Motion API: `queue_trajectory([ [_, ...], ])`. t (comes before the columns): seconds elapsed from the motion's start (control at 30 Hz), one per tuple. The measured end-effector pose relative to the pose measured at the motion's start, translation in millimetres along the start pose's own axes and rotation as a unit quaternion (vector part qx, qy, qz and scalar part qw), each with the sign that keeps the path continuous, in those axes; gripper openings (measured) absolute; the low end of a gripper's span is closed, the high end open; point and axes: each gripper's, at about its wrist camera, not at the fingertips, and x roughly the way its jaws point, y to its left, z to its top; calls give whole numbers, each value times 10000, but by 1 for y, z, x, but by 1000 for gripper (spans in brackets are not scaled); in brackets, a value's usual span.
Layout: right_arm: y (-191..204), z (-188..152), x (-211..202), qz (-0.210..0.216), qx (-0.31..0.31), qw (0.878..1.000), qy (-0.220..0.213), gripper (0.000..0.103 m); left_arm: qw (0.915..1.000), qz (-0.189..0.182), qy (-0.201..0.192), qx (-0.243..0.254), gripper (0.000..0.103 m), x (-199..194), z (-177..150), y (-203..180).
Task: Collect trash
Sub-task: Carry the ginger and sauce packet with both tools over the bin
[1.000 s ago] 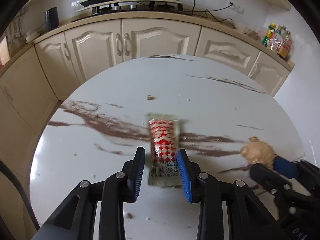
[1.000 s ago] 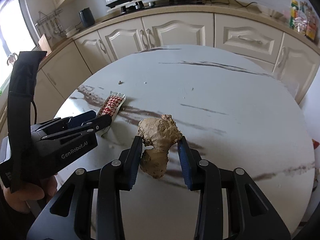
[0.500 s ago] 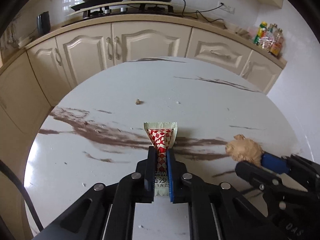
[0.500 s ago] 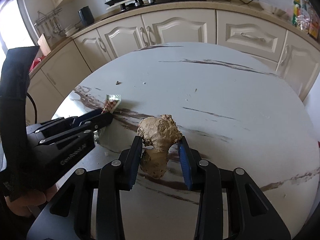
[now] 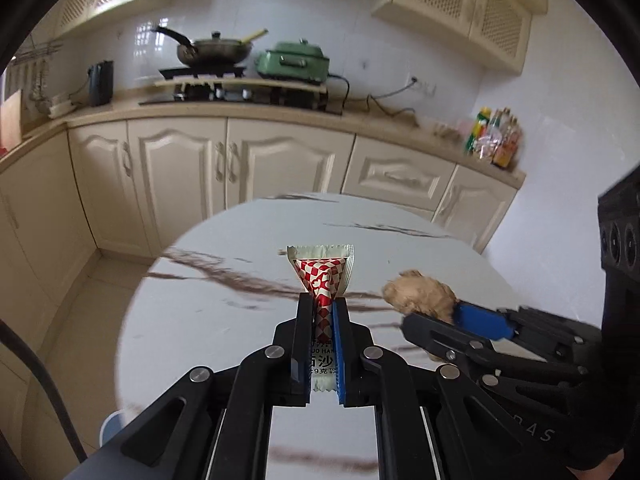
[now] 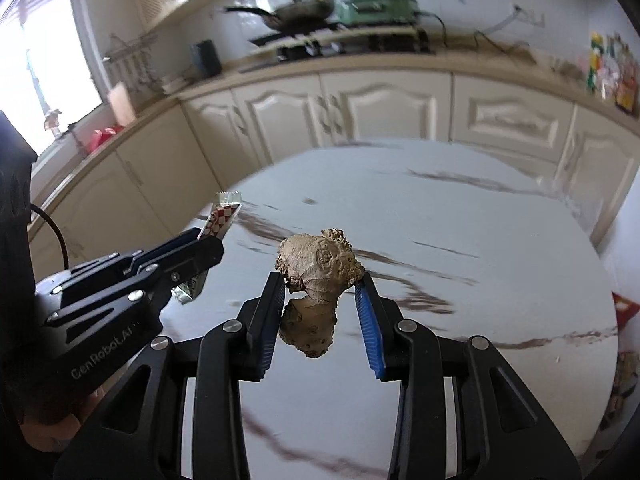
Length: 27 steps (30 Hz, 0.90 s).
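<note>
- Both grippers are loaded: my left gripper [image 5: 322,312] is clamped tight on the red-checked wrapper [image 5: 323,280], and my right gripper [image 6: 320,308] has its fingers pressed against either side of the ginger lump [image 6: 318,264], with a wide gap between them.
- Neither piece of trash touches the table [image 5: 200,320]; both hang above its near edge, the wrapper to the left of the ginger.
- Ginger is knobbly and only its widest bulge meets the pads, so I judge a quick swing or tilt could roll it out.
- Wrapper is thin and slick; its top flares free above the fingertips, and a jerk might slide it through my grip.
- My two grippers sit near each other; turning one toward a bin could knock the other's load loose.
- No bin shows in either view, so I would be carrying blind.
- A second ago the wrapper lay flat on the table between my open left fingers; half a second ago I had closed on it there. Now it is lifted, the cabinets fill more of both views, and the ginger sits as it did.
</note>
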Motion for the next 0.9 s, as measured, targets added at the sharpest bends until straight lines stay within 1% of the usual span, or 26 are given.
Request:
queue_trajectory([
  [0.07, 24, -1, -10, 107, -173, 9998, -90, 35, 9999, 104, -70, 12, 5, -26, -12, 9],
  [0.1, 42, -2, -15, 185, -308, 9993, -121, 35, 9999, 147, -88, -5, 5, -38, -18, 15],
  [0.23, 109, -9, -15, 488, -735, 9960, -140, 35, 9983, 512, -83, -248, 5, -97, -48, 65],
  [0.27, 132, -12, -11, 619, -879, 9942, -101, 35, 9969, 721, -75, -322, 5, -112, -57, 82],
  [0.33, 163, -17, 0, 761, -1076, 9913, -5, 35, 9943, 990, -26, -402, 5, -136, -72, 106],
  [0.4, 204, -26, 18, 959, -1316, 9865, 148, 35, 9900, 1271, 26, -610, 5, -159, -92, 141],
  [0.47, 238, -37, 38, 1098, -1532, 9816, 312, 35, 9849, 1467, 116, -910, 5, -177, -110, 175],
  [0.5, 261, -46, 53, 1167, -1684, 9778, 443, 35, 9832, 1516, 154, -1008, 5, -184, -117, 183],
  [0.53, 273, -52, 64, 1199, -1772, 9753, 544, 35, 9792, 1616, 248, -1202, 5, -190, -133, 203],
  [0.57, 290, -61, 79, 1248, -1881, 9719, 674, 35, 9765, 1670, 322, -1324, 5, -192, -142, 215],
  [0.63, 313, -76, 102, 1309, -2067, 9660, 840, 35, 9703, 1764, 508, -1578, 5, -192, -165, 242],
  [0.67, 328, -88, 121, 1302, -2190, 9617, 1008, 35, 9653, 1817, 679, -1751, 5, -185, -182, 258],
  [0.73, 340, -102, 149, 1298, -2289, 9572, 1206, 35, 9585, 1856, 891, -1972, 5, -176, -201, 284],
  [0.77, 347, -113, 172, 1296, -2307, 9542, 1396, 35, 9535, 1814, 1080, -2153, 5, -165, -218, 299],
  [0.8, 348, -120, 187, 1278, -2283, 9526, 1550, 35, 9510, 1787, 1167, -2239, 5, -160, -226, 313],
  [0.83, 350, -129, 207, 1229, -2283, 9503, 1722, 35, 9463, 1767, 1333, -2358, 5, -148, -240, 324],
  [0.9, 349, -142, 237, 1163, -2295, 9464, 1951, 35, 9411, 1701, 1506, -2503, 5, -132, -254, 340],
])
